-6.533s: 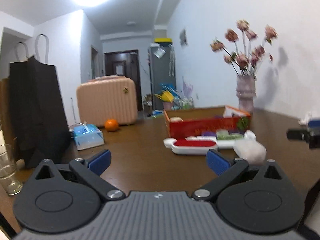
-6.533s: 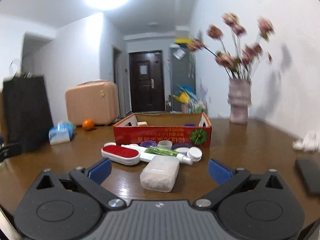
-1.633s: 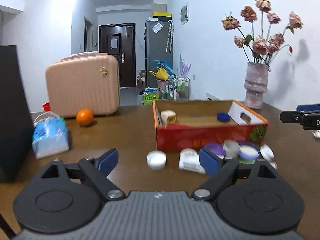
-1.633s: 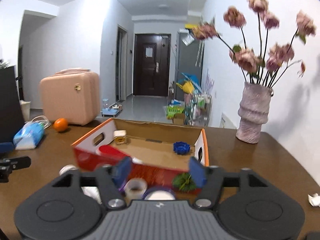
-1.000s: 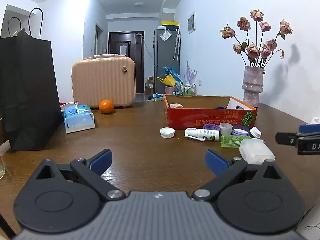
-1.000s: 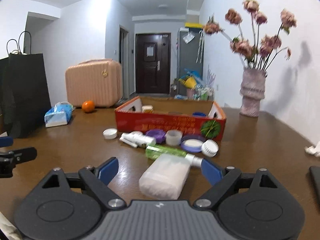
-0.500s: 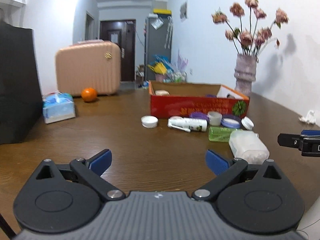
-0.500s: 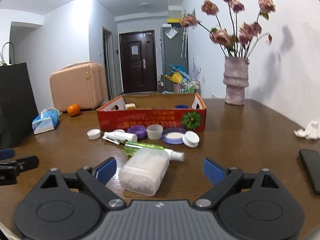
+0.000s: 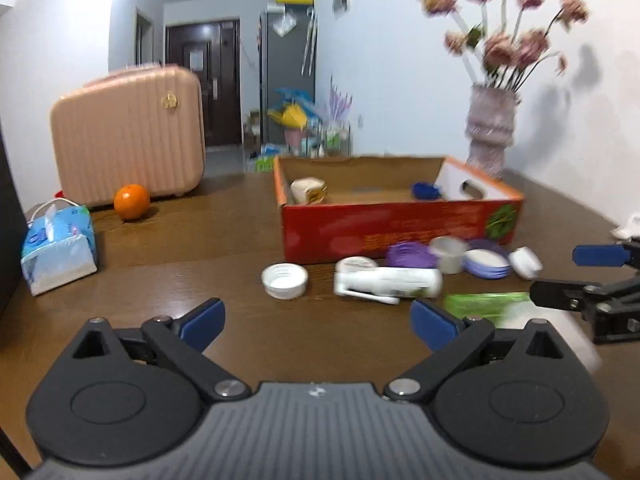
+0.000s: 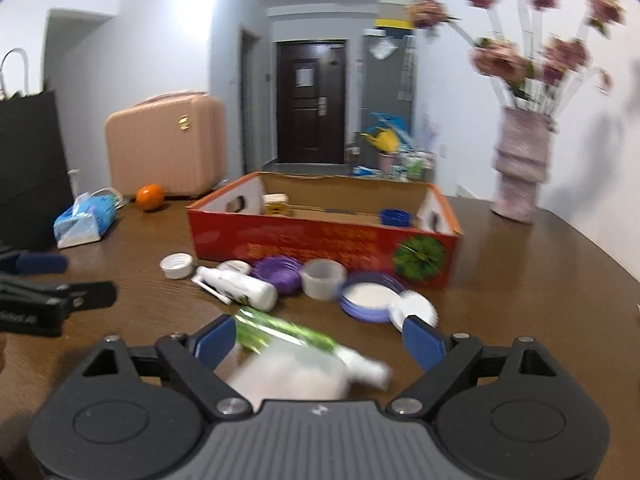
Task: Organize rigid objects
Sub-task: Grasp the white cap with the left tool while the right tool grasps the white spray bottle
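Red cardboard box (image 10: 320, 240) sits mid-counter (image 9: 168, 240), open-topped. Only two things are seen inside: a small beige carton (image 9: 308, 191) at its left end and a blue cap (image 10: 395, 217) toward its right end. The rest is judged still to be packed.

Loose items are lined up just in front of the box: white cap (image 9: 285, 275), white spray bottle (image 9: 388, 282) lying flat, purple lid (image 10: 279, 273), translucent cup (image 10: 323, 278), lavender-rimmed jar (image 10: 370, 297), white ribbed lid (image 10: 416, 309). Nearer the camera a green tube (image 10: 280, 330) and a frosted white container (image 10: 288, 376) are found, blurred.

Right tool (image 10: 320, 340) is open; the frosted container and green tube lie between its fingers, no pad contact seen. Left tool (image 9: 316, 320) is open with nothing between its fingers, its jaws having just been narrowing slightly; it is aimed at the white cap and spray bottle.

Progress judged early: most items are left out, none gripped. Orange (image 9: 131, 201), tissue pack (image 9: 58, 250), pink suitcase (image 9: 128, 144) and vase (image 9: 490, 128) are set well apart, seemingly not part of the sort.
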`<act>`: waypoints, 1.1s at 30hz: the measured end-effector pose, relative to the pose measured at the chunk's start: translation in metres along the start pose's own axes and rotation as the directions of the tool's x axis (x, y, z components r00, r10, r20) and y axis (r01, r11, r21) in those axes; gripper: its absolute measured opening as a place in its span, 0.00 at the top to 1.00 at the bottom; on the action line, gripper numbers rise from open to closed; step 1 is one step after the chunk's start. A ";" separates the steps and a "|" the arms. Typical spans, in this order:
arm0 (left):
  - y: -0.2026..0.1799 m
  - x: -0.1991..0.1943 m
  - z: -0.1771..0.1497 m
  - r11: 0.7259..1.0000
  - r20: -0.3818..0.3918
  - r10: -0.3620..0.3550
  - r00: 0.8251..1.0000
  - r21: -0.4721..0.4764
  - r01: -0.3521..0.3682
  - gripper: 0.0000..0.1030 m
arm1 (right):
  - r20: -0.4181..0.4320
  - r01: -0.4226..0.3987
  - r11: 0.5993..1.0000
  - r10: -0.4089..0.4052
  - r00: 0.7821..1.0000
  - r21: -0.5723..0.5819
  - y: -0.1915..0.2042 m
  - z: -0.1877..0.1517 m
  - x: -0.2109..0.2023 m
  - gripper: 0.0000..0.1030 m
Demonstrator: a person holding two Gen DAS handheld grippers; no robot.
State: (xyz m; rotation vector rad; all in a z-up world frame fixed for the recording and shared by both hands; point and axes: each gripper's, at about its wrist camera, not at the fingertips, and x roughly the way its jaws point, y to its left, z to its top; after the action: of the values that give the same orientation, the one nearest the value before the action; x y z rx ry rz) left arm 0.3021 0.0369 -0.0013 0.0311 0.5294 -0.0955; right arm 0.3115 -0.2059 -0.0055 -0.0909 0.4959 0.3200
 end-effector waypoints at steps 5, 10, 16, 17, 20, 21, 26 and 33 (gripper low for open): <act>0.033 0.065 0.023 0.999 -0.096 -0.030 0.995 -0.039 0.026 0.27 | -0.087 -0.104 0.984 0.092 0.992 -0.143 0.035 0.026 0.054 0.29; 0.042 0.107 0.025 0.998 -0.145 -0.049 0.988 -0.054 0.042 0.31 | -0.170 -0.152 0.965 0.116 0.979 -0.213 0.056 0.043 0.102 0.53; 0.043 0.116 0.017 0.999 -0.152 -0.034 0.988 -0.022 0.031 0.62 | -0.231 -0.192 0.928 0.120 0.965 -0.319 0.073 0.048 0.124 0.66; 0.044 0.114 0.016 0.998 -0.150 -0.051 0.987 -0.028 0.048 0.62 | -0.235 -0.194 0.925 0.119 0.965 -0.328 0.074 0.047 0.124 0.67; 0.046 0.102 0.018 0.999 -0.126 -0.038 0.991 -0.029 0.035 0.62 | -0.260 -0.222 0.907 0.132 0.956 -0.357 0.082 0.049 0.124 0.68; 0.048 0.094 0.018 0.999 -0.110 -0.032 0.993 -0.028 0.029 0.62 | -0.274 -0.230 0.897 0.129 0.953 -0.377 0.086 0.050 0.124 0.68; 0.052 0.058 0.011 0.998 -0.056 -0.002 0.998 -0.057 -0.001 0.62 | -0.330 -0.266 0.874 0.131 0.935 -0.407 0.094 0.059 0.131 0.66; 0.049 0.011 -0.008 0.997 -0.036 0.007 0.999 -0.080 -0.010 0.62 | -0.398 -0.286 0.901 0.144 0.906 -0.325 0.086 0.072 0.153 0.66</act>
State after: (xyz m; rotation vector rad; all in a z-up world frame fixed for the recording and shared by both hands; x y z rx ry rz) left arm 0.3120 0.0857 -0.0133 -0.0429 0.5687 -0.0651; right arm 0.4434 -0.0698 -0.0167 -0.4808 0.8144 0.6269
